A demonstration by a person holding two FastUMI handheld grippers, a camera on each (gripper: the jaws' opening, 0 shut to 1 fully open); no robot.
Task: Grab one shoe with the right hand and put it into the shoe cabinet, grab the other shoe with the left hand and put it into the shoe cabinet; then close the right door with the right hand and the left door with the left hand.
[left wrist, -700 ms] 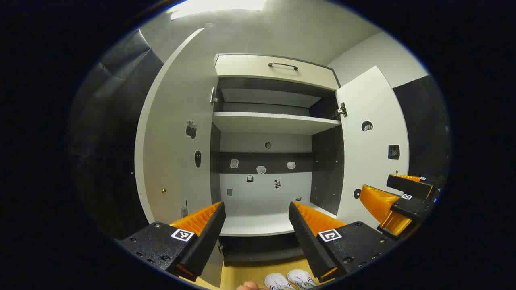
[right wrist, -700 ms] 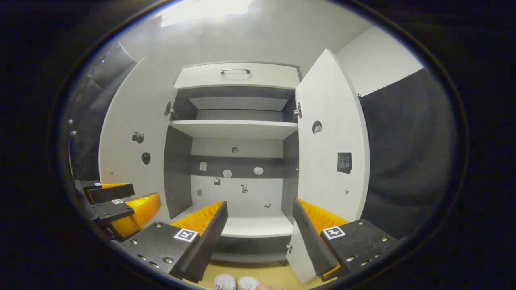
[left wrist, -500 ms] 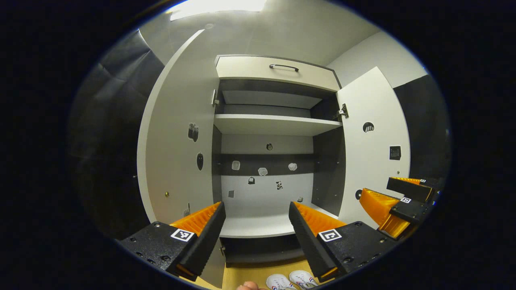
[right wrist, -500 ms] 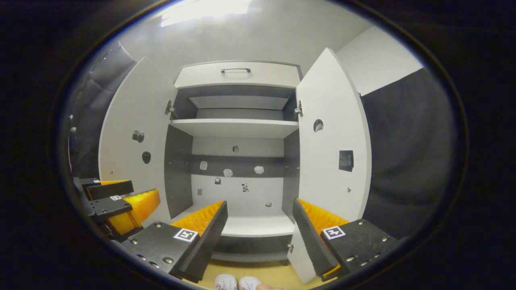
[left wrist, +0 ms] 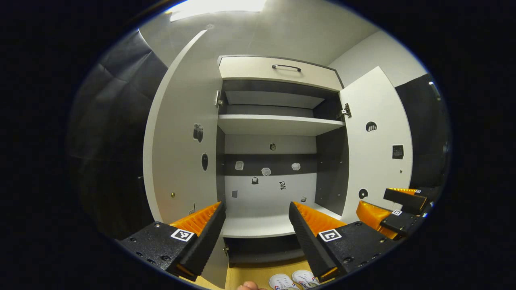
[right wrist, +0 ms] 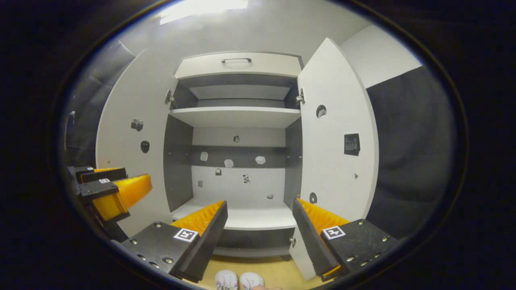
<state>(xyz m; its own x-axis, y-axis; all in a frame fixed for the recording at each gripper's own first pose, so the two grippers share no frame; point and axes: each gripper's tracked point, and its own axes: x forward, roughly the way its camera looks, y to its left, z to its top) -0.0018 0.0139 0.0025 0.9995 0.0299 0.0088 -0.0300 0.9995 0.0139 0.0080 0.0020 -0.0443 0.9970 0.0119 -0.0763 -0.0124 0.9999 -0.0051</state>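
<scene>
Both shoes [left wrist: 293, 280] lie side by side on the tan floor [left wrist: 250, 273] directly in front of the shoe cabinet [left wrist: 278, 161], at the very bottom edge of each gripper view, below and behind the fingertips. The left gripper [left wrist: 256, 225] is released, its fingers spread wide with nothing between them, and it points into the cabinet interior above the lower shelf [left wrist: 258, 225]. The right gripper [right wrist: 260, 225] is likewise released and empty, aimed at the same opening. The relation that governs the coming move is vertical: the shoes sit low, near the cabinet base, while both grippers are aimed above them, so either gripper must probably pitch downward to reach them. In the right gripper view the pair [right wrist: 238, 280] lies almost centred between the fingers, so the right gripper appears well aligned for the first grab. The long axis of each shoe appears to run toward the cabinet, though too little is visible to be certain. The left door [left wrist: 181, 141] and the right door [left wrist: 377, 141] both stand open, and the shelves are bare.
</scene>
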